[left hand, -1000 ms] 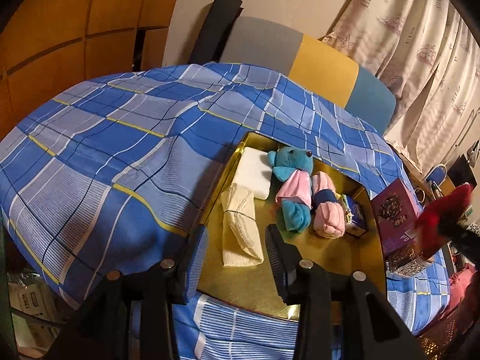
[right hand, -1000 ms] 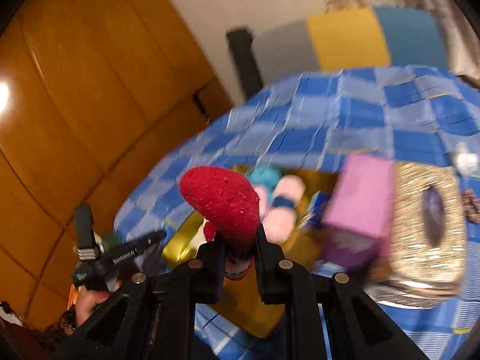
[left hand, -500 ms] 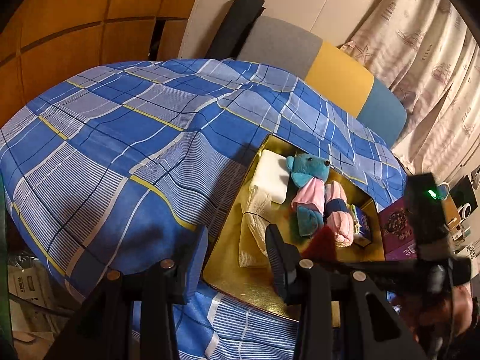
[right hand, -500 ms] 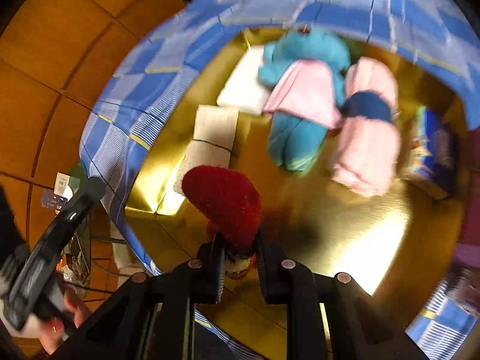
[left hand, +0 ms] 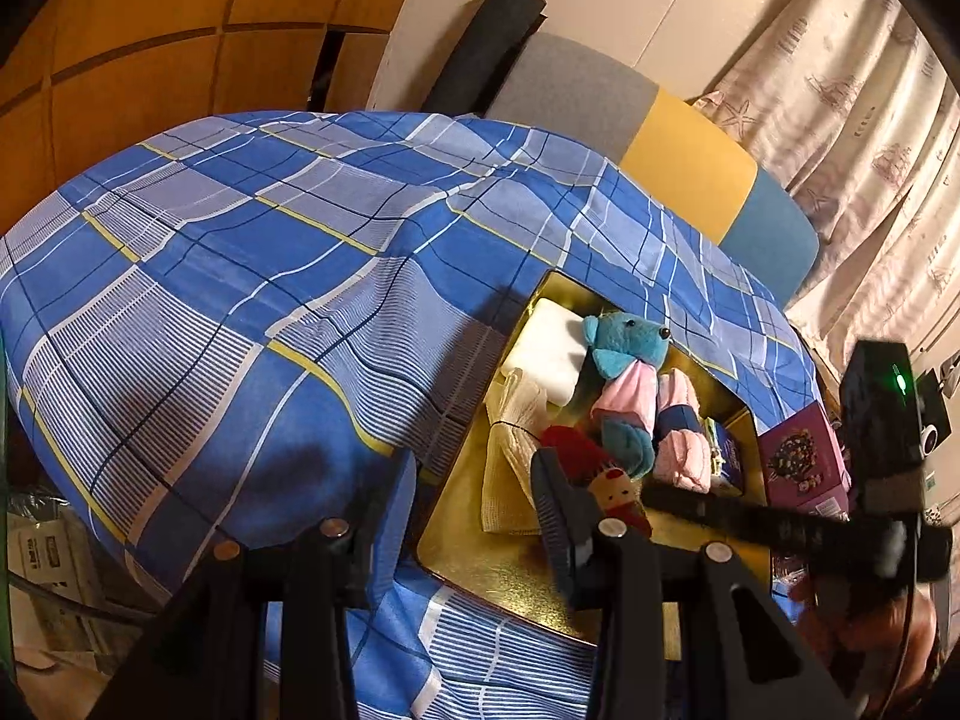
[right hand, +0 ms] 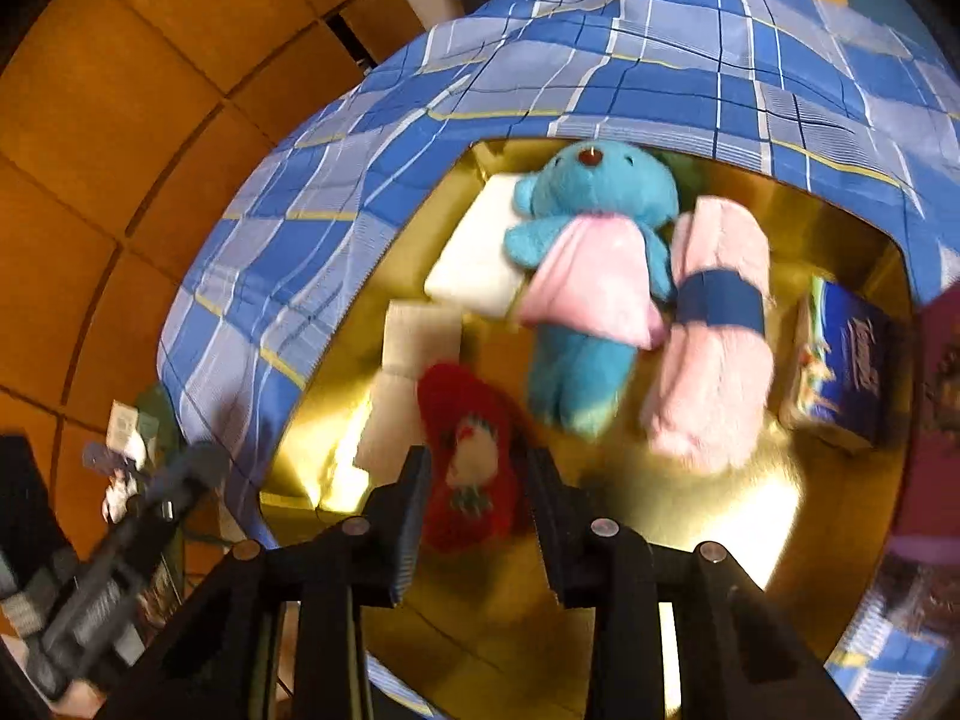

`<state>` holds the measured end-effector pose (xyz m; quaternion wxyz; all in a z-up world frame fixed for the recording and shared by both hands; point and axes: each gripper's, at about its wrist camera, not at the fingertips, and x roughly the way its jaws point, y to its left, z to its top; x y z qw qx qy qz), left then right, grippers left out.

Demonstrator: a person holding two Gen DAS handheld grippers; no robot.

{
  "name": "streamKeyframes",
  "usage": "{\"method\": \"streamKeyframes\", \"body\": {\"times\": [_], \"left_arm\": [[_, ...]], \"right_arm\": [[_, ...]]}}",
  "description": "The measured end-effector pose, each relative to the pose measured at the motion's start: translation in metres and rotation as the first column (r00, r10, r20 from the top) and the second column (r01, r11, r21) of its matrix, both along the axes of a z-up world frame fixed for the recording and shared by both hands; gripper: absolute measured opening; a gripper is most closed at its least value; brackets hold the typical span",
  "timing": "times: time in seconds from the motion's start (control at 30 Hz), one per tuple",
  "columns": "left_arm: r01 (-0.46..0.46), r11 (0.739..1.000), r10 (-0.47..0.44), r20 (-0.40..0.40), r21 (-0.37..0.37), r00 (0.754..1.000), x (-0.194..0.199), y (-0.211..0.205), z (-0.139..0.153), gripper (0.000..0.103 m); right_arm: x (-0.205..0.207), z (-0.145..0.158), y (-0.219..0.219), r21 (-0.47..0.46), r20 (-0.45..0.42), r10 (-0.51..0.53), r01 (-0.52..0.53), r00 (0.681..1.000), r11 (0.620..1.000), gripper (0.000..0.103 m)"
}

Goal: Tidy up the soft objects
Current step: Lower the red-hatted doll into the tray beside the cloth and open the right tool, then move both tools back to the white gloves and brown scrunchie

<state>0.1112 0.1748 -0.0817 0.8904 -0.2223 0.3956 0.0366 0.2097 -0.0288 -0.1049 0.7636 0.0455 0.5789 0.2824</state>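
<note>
Releasing looks to be the step in hand: the right gripper hangs over the gold tray with its jaws spread wide on either side of the red doll, and neither pad seems to press it. The doll lies in the tray's near left part, just beside the cream towel and near the feet of the blue bear. Motion blur leaves it unclear whether a pad brushes the plush.

In the tray too are the white pad, the pink roll with its blue band, touching the bear's side, and the tissue pack at the right end.

The left gripper hovers over the tray's near left corner and the plaid sheet, jaws wide apart, holding nothing.

The next move, as I judge it, calls for the right gripper to draw straight back without dragging the doll, then seek any soft thing left outside the tray. The purple box stands just off the tray's right edge and looks rigid, so probably no part of the job.
</note>
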Motion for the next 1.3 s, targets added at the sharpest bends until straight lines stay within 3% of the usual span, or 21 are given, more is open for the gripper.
{"method": "streamKeyframes", "body": {"times": [0.17,0.33,0.53,0.8,0.9,1.03,1.17,1.3], "left_arm": [[0.005,1.0,-0.005,-0.011,0.005,1.0,0.001,-0.002,-0.002,0.04],[0.008,1.0,-0.008,0.004,0.017,1.0,-0.001,-0.005,0.0,0.04],[0.01,1.0,-0.01,-0.004,0.024,1.0,0.0,-0.006,-0.002,0.04],[0.093,0.995,-0.093,0.025,0.021,0.995,-0.002,-0.029,0.002,0.04],[0.165,0.986,-0.163,0.064,-0.021,0.985,-0.002,-0.043,0.006,0.04],[0.264,0.964,-0.26,0.113,-0.019,0.959,-0.006,-0.072,0.011,0.04],[0.335,0.942,-0.332,0.126,-0.004,0.935,-0.009,-0.103,0.015,0.041],[0.381,0.925,-0.38,0.106,0.012,0.919,-0.006,-0.13,0.013,0.041]], "right_arm": [[-0.008,-0.016,0.008,-0.026,-0.024,0.009,-0.01,1.0,1.0,0.02],[-0.001,-0.023,0.011,0.123,-0.061,-0.053,0.061,0.997,0.991,0.02],[-0.022,0.006,0.0,0.09,0.076,-0.068,0.061,0.995,0.994,0.023],[-0.052,0.055,-0.039,0.162,0.214,-0.106,0.072,0.971,0.984,0.023],[-0.069,0.076,-0.066,0.201,0.297,-0.15,0.092,0.943,0.975,0.027],[-0.085,0.097,-0.107,0.215,0.389,-0.229,0.154,0.892,0.964,0.029],[-0.091,0.105,-0.159,0.234,0.414,-0.336,0.257,0.846,0.937,0.033],[-0.097,0.103,-0.223,0.256,0.413,-0.474,0.4,0.777,0.88,0.033]]}}
